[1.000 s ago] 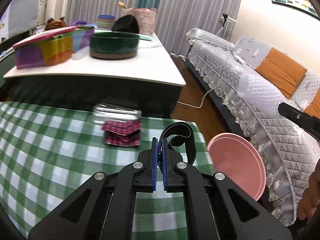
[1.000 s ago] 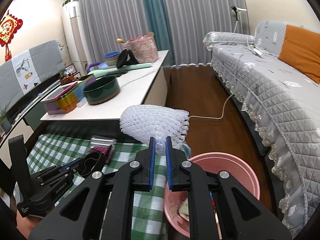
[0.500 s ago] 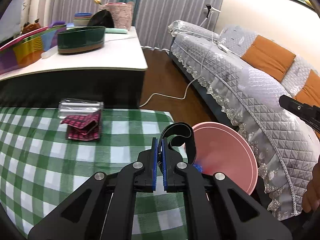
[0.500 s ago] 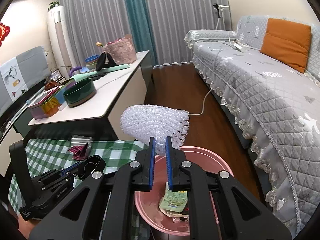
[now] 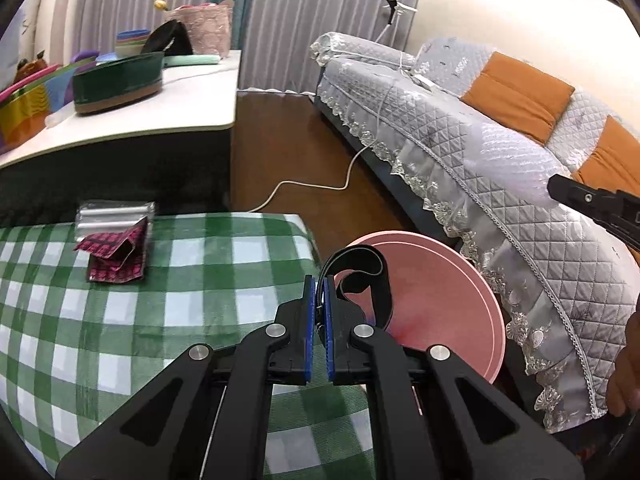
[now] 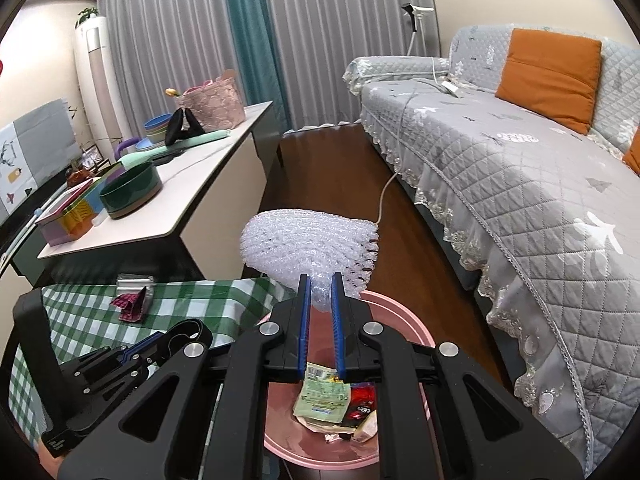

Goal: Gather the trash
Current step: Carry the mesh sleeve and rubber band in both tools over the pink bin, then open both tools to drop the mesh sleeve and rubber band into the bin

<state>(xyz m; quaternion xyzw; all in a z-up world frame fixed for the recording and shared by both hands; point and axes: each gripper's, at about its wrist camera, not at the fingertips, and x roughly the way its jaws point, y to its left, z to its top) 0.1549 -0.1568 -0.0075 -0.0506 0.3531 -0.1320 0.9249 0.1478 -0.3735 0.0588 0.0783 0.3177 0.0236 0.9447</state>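
The right gripper [image 6: 319, 292] holds a white foam net sleeve [image 6: 310, 246] pinched at its lower end between narrowly parted jaws. The sleeve fans upward and away from the fingers; its long axis runs roughly crosswise to them. The pink bin [image 6: 416, 334] stands directly below this gripper, beside the corner of the green checked tablecloth [image 6: 88, 312]. It already contains a green-and-white wrapper [image 6: 322, 398] and a red wrapper [image 6: 362, 402]. The sleeve appears to hang over the far part of the bin's opening, though fisheye distortion makes the exact overlap uncertain.

The left gripper [image 5: 318, 300] is closed on a black strap loop [image 5: 360, 270]. The loop curls forward and to the right of the fingertips. The bin [image 5: 440, 292] lies just ahead and to the right of this gripper, past the table edge.

Judgement: the right gripper is the one positioned for release, and parting its jaws should let the sleeve fall downward. The left gripper needs a short move rightward before release.

A dark pink checked wrapper [image 5: 114, 256] and a clear plastic packet [image 5: 114, 216] are on the tablecloth, well apart from both grippers.
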